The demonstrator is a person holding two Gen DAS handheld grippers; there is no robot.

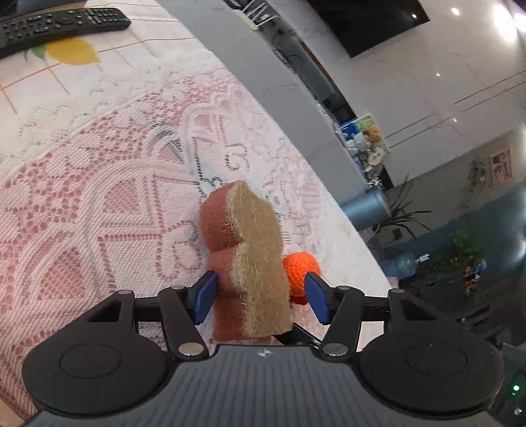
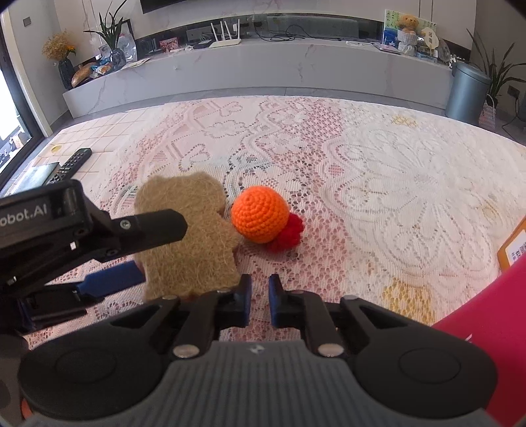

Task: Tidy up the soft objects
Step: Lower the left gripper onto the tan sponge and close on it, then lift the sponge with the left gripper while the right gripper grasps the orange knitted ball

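A bear-shaped sponge (image 1: 250, 259), red-brown foam with a tan fibre face, stands on edge between the pads of my left gripper (image 1: 261, 297). The jaws stand wide; the left pad is at the foam, the right pad is clear of it. The sponge also shows in the right wrist view (image 2: 190, 233), with the left gripper's fingers (image 2: 148, 226) around it. An orange crocheted ball with a red tuft (image 2: 259, 218) lies on the lace cloth just right of the sponge (image 1: 300, 266). My right gripper (image 2: 259, 300) is nearly closed, empty, just in front of the ball.
A pink-and-white lace cloth (image 2: 378, 170) covers the table. Black remote controls (image 1: 62, 23) lie at the far left edge (image 2: 70, 164). A pink object (image 2: 493, 328) and an orange-edged card (image 2: 514, 249) sit at the right. A grey TV bench stands beyond.
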